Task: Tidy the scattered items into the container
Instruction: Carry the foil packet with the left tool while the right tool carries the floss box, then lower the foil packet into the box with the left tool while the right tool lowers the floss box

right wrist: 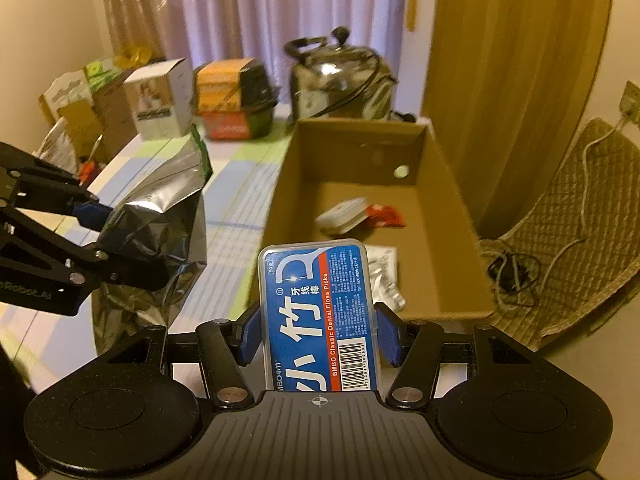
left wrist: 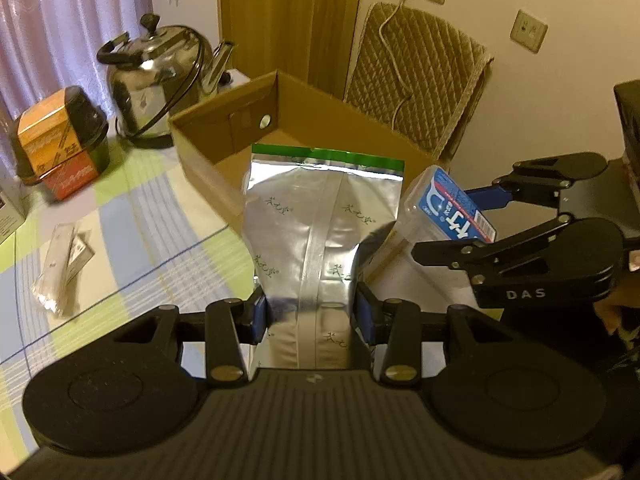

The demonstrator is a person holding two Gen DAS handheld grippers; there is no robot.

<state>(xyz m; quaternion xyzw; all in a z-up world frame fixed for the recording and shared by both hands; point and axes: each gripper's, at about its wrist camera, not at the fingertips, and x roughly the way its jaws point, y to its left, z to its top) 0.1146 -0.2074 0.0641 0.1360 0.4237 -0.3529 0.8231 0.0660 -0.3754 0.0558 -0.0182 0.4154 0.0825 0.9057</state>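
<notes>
Clamped upright in right gripper (right wrist: 320, 340), floss box (right wrist: 318, 312), long axis pointing at cardboard box (right wrist: 452, 208) just ahead; pinched in left gripper (left wrist: 312, 316), foil bag (left wrist: 320, 232), near its rim.

Kettle (left wrist: 156, 80) behind cardboard box (left wrist: 224, 120), left of curtain (left wrist: 288, 20)

Foil pouch (left wrist: 320, 236): glossy, creased metallic film. Cardboard box (left wrist: 224, 120) behind it: matt brown (plain). Kettle (left wrist: 160, 80) beside box: polished steel.
</notes>
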